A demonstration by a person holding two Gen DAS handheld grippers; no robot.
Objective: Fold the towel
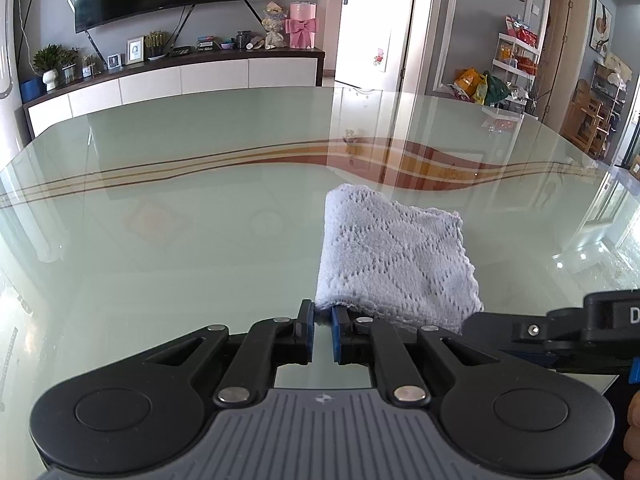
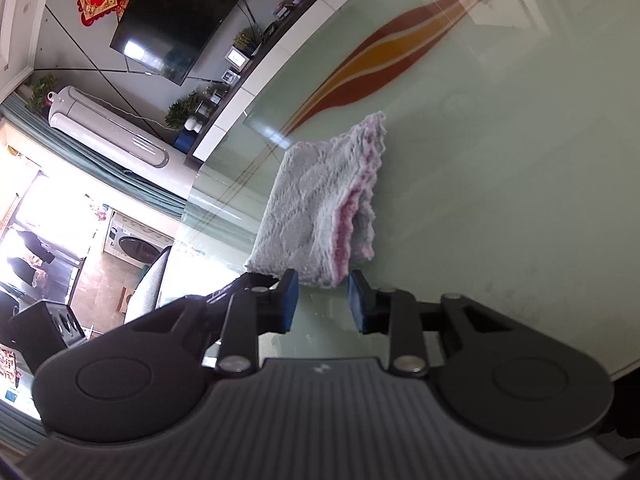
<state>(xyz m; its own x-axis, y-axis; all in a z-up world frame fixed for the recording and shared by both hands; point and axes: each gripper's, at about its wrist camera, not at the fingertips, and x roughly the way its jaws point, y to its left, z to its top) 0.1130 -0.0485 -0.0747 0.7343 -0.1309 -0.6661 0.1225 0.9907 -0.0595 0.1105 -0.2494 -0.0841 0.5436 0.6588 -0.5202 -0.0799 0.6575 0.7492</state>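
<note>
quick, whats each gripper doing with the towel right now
Left gripper: shut on the near corner of the folded towel.
Right gripper: open, pads clear of the towel edge, holding nothing.

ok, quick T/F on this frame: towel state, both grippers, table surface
1. The towel lies folded on the glass table. True.
2. The left gripper stands wide open, well clear of the towel. False: its jaws are nearly shut, pinching the towel's near corner.
3. The right gripper has its jaws apart, with nothing pressed between the pads. True: the towel's near edge sits just ahead of them.
4. The towel hangs in the air off the table. False: it rests on the glass.
5. Pink shows along the towel's layered edge in the right wrist view. True.
</note>
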